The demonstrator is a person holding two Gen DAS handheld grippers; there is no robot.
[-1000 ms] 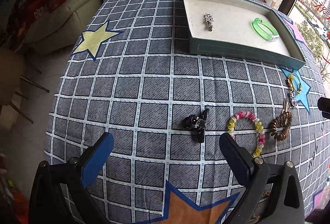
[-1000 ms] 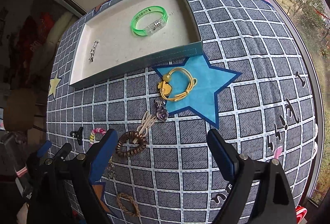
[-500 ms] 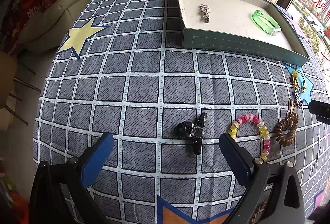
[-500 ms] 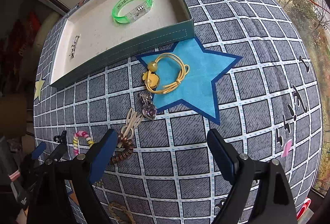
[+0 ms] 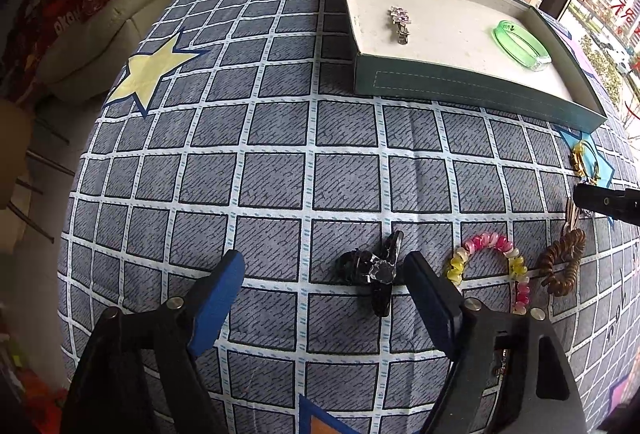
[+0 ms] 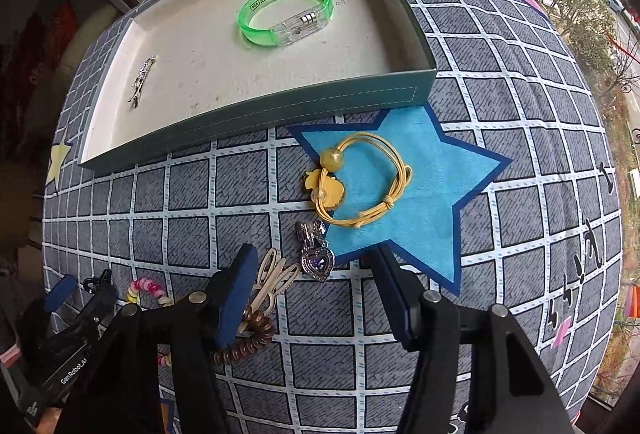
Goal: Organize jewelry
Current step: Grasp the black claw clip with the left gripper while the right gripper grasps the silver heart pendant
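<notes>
Fingers of left gripper (image 5: 324, 274) spread wide, nothing held; black clip (image 5: 374, 270) on the cloth (image 5: 280, 162) between the blue pads, close to the right pad (image 5: 430, 298), not touched as far as visible. Beside it to the right, bead bracelet (image 5: 494, 270), then brown coil tie (image 5: 560, 266).

Fingers of right gripper (image 6: 312, 282) also apart, empty. Heart pendant (image 6: 316, 258) lying just ahead of the gap, near the left pad (image 6: 236, 298). Pale hairpins (image 6: 276, 278) just beside that pad, brown coil partly hidden under it. Yellow cord bracelet (image 6: 356, 180) further ahead, on the blue star (image 6: 432, 170).

Box (image 6: 280, 114) at the far side of the cloth, with green bangle (image 6: 286, 14) in its right part and silver clip (image 6: 142, 82) in its left part, well apart from each other. Left gripper visible at the lower left edge of the right wrist view.
</notes>
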